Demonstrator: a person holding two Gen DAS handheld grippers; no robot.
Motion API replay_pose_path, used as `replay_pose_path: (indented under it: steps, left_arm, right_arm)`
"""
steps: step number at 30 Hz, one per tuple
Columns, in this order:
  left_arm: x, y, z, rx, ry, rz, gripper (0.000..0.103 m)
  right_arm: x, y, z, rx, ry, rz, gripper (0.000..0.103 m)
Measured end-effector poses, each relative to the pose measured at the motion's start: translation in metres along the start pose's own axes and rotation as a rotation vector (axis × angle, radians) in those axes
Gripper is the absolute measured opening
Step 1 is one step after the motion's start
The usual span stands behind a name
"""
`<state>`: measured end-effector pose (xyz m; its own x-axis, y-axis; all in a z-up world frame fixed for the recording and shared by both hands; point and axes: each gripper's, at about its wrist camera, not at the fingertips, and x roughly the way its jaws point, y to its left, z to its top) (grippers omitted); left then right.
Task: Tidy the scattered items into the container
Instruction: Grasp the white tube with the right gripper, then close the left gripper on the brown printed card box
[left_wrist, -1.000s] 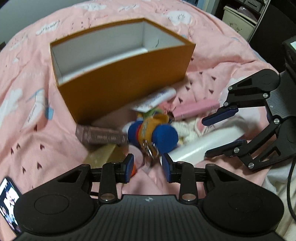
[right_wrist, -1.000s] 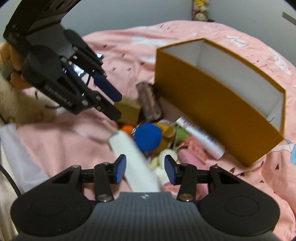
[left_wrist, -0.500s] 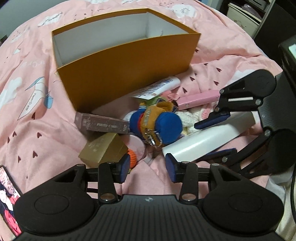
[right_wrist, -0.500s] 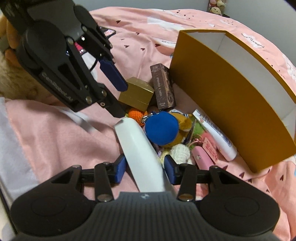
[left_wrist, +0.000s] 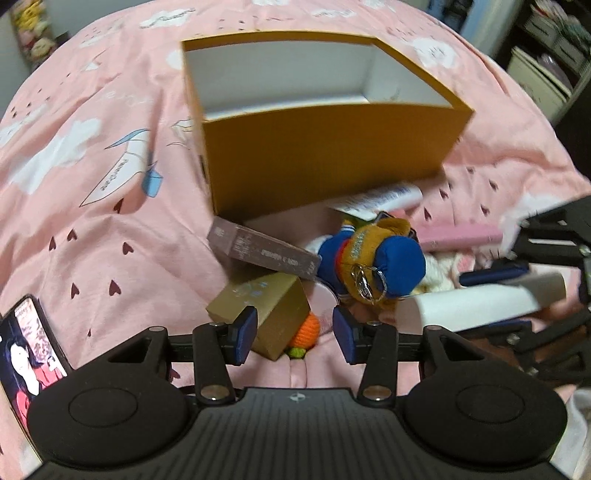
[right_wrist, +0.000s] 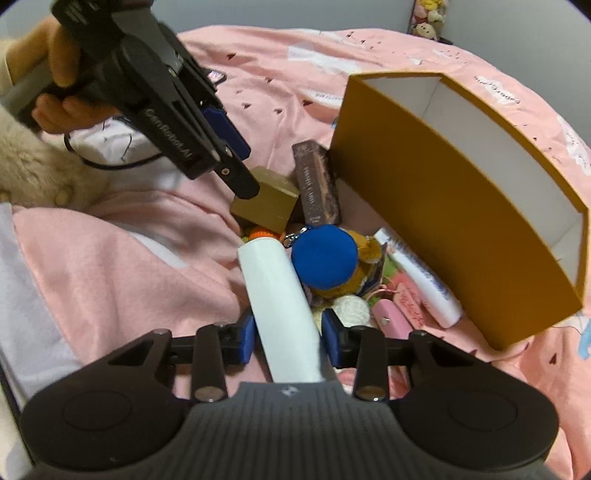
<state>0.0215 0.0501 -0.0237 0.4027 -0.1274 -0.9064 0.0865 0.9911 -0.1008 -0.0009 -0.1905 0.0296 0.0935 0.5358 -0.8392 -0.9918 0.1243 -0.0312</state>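
Observation:
An orange box container (left_wrist: 325, 155) with a white inside stands open on the pink bedcover. In front of it lies a heap: a gold box (left_wrist: 266, 306), a brown box (left_wrist: 266, 251), a blue-hatted plush (left_wrist: 380, 258), an orange crochet ball (left_wrist: 304, 332) and a white bottle (right_wrist: 275, 284). My left gripper (left_wrist: 293, 334) hangs over the gold box's corner and the ball; its jaws are opening and the pads touch nothing. My right gripper (right_wrist: 288, 339) straddles the white bottle, its jaws closing with both pads against the bottle's sides.
A labelled white tube (right_wrist: 424, 280) and a pink case (right_wrist: 391, 317) lie against the container's (right_wrist: 424, 221) near wall. A lit phone (left_wrist: 29, 347) lies at the left on the bedcover. A hand holds the left gripper (right_wrist: 247, 171) above the gold box (right_wrist: 269, 203).
My left gripper has slid left from the plush toward the gold box, and its jaws have widened. The right jaws have narrowed onto the white bottle.

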Motion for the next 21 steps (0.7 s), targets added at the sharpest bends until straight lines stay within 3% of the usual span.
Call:
replay_pose_path:
  steps: [4, 10, 15, 21]
  left_arm:
    - [0.001, 0.01, 0.005, -0.07, -0.02, -0.008, 0.054]
    - [0.006, 0.03, 0.014, -0.239, -0.046, -0.039, 0.054]
    - [0.016, 0.044, 0.022, -0.386, -0.074, -0.057, 0.056]
    - [0.033, 0.057, 0.025, -0.529, -0.08, -0.028, 0.057]
  right_arm:
    - [-0.02, -0.009, 0.0, 0.042, -0.045, -0.02, 0.036]
    - [-0.037, -0.032, 0.004, 0.138, -0.093, -0.117, 0.031]
    - [-0.028, -0.055, 0.007, 0.246, -0.096, -0.146, 0.03]
    - [-0.008, -0.066, 0.015, 0.306, -0.091, -0.161, 0.03]
